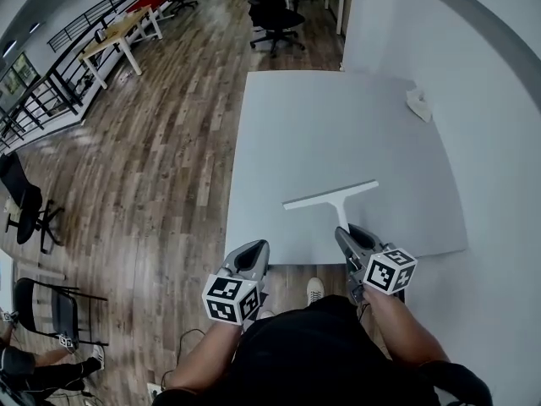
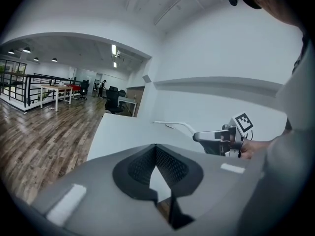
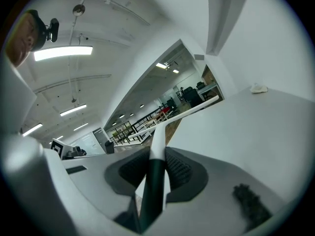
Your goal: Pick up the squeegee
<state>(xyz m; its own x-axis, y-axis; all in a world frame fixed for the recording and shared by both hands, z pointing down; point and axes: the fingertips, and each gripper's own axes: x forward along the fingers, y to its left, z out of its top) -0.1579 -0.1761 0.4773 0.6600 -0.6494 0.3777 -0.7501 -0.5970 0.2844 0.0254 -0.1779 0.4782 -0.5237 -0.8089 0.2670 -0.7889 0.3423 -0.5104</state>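
Observation:
The squeegee (image 1: 330,195) has a long white blade and a handle that turns dark at its end. It sits over the near part of the grey table (image 1: 321,117). My right gripper (image 1: 345,232) is shut on the handle, and in the right gripper view the dark handle (image 3: 153,181) runs between the pads with the blade (image 3: 184,111) ahead. I cannot tell whether the blade touches the table. My left gripper (image 1: 256,246) is at the table's front edge, left of the squeegee, shut and holding nothing. From the left gripper view (image 2: 155,146) I see the right gripper (image 2: 219,137) and squeegee (image 2: 172,125).
A crumpled white wad (image 1: 419,105) lies at the table's far right, next to the white wall. Wooden floor runs along the table's left side. A black office chair (image 1: 275,11) stands beyond the far edge. The person's shoe (image 1: 314,291) shows below the front edge.

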